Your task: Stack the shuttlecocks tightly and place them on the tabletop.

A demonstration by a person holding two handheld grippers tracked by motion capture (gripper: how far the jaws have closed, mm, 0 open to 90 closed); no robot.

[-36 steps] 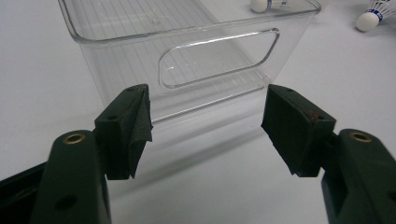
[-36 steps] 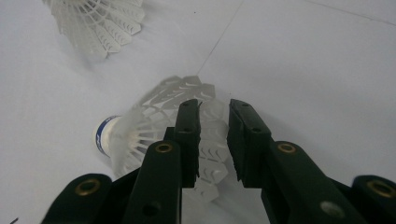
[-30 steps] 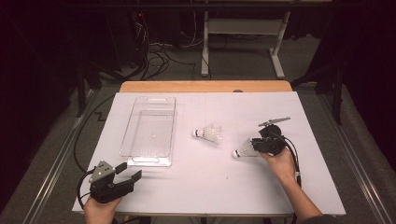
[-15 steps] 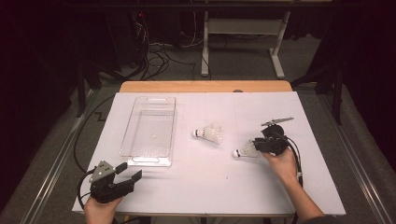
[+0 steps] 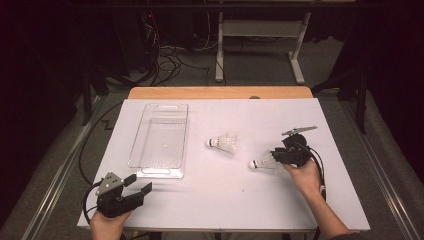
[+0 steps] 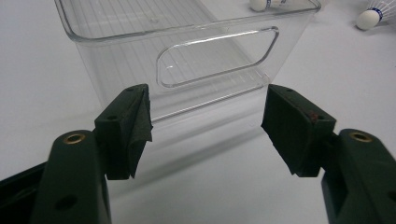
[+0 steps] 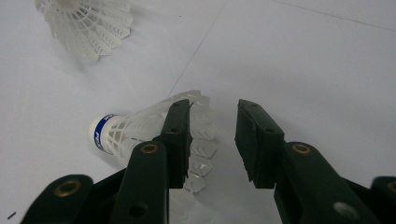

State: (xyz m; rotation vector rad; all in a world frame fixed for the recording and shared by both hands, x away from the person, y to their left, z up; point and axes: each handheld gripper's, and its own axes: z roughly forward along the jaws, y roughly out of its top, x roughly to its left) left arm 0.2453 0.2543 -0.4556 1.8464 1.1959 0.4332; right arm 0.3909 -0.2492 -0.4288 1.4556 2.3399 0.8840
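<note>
Two white shuttlecocks lie on the white table. One shuttlecock [image 5: 225, 143] rests mid-table [image 7: 84, 28]. The other shuttlecock [image 5: 262, 161] has a blue-banded cork [image 7: 103, 133] pointing left. My right gripper [image 5: 274, 156] is at its skirt. In the right gripper view that gripper [image 7: 214, 109] is open a little, its left jaw over the skirt and the skirt's rim in the gap. A clear plastic tray [image 5: 160, 140] lies empty at left. My left gripper [image 5: 140, 183] rests near the front left, open wide [image 6: 208, 100], facing the tray's handle end [image 6: 215, 60] with nothing between its jaws.
The white tabletop [image 5: 220, 200] has free room across the front and at the back right. A wooden strip [image 5: 220, 92] runs along the far edge. Beyond it are desk legs and cables on the floor.
The right gripper has edged very slightly at the shuttlecock's skirt; the shuttlecock has barely shifted. The left gripper has stayed still.
</note>
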